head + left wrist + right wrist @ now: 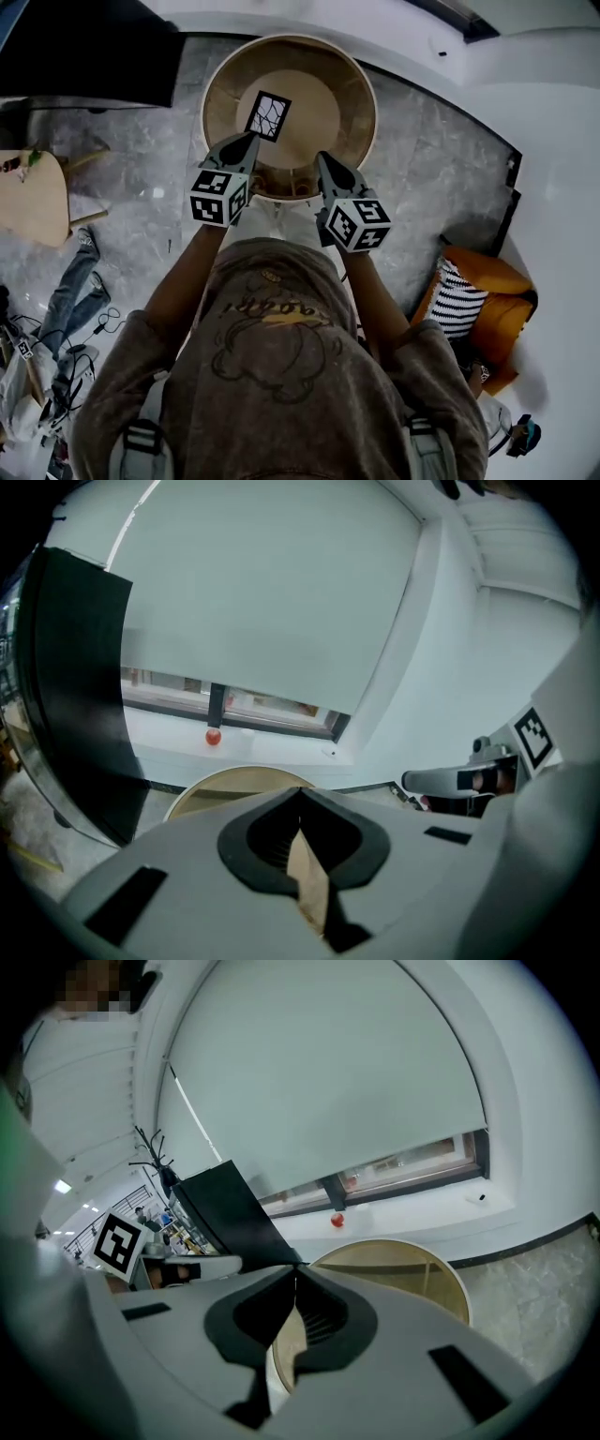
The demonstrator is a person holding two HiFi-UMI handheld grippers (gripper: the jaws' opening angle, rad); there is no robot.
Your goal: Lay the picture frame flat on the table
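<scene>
Right beside the picture frame (268, 115) on the round counter (323, 98), left gripper (251, 139) and right gripper (324, 158) are both hovering, jaws pressed together, pinching nothing.

Lounge, marble floor (141, 131), round table (319, 103), orange armchair (497, 319)

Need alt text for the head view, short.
From overhead, a person holds the left gripper and right gripper over a round wooden table. A black picture frame sits on it just beyond the left gripper's tip; neither gripper holds it.
</scene>
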